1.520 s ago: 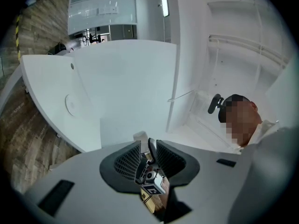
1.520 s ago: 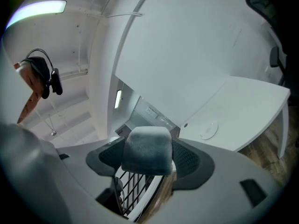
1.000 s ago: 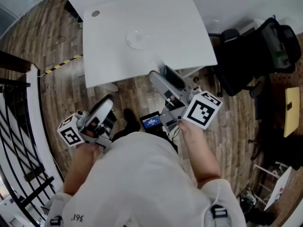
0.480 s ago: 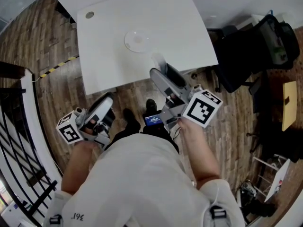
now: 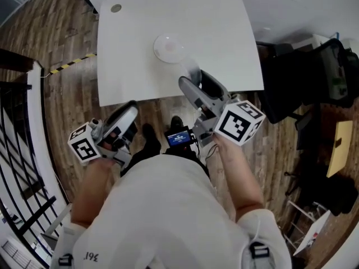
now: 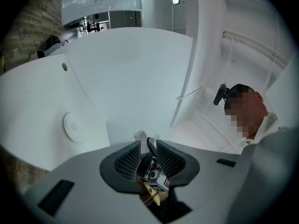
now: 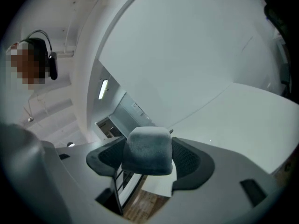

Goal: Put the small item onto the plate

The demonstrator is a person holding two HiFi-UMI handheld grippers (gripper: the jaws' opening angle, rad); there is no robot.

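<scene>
A round, pale plate (image 5: 170, 47) lies on the white table (image 5: 129, 55); the left gripper view shows the plate (image 6: 72, 126) as a small disc. My right gripper (image 5: 194, 78) reaches over the table's front edge, just short of the plate and to its right. It is shut on a small grey-white padded item (image 5: 192, 70), which fills the gap between its jaws in its own view (image 7: 148, 150). My left gripper (image 5: 127, 115) hangs lower left, off the table and above the wooden floor. Its jaws (image 6: 148, 155) stand close together with nothing in them.
A round grommet (image 5: 116, 8) sits at the table's far left corner. A black office chair (image 5: 303, 66) stands to the right. A dark railing (image 5: 17, 133) runs down the left. A small device with a blue screen (image 5: 179, 138) hangs at the person's waist.
My right gripper has carried the item forward over the table's front edge, closer to the plate. The left gripper has hardly moved. The head camera has shifted a little.
</scene>
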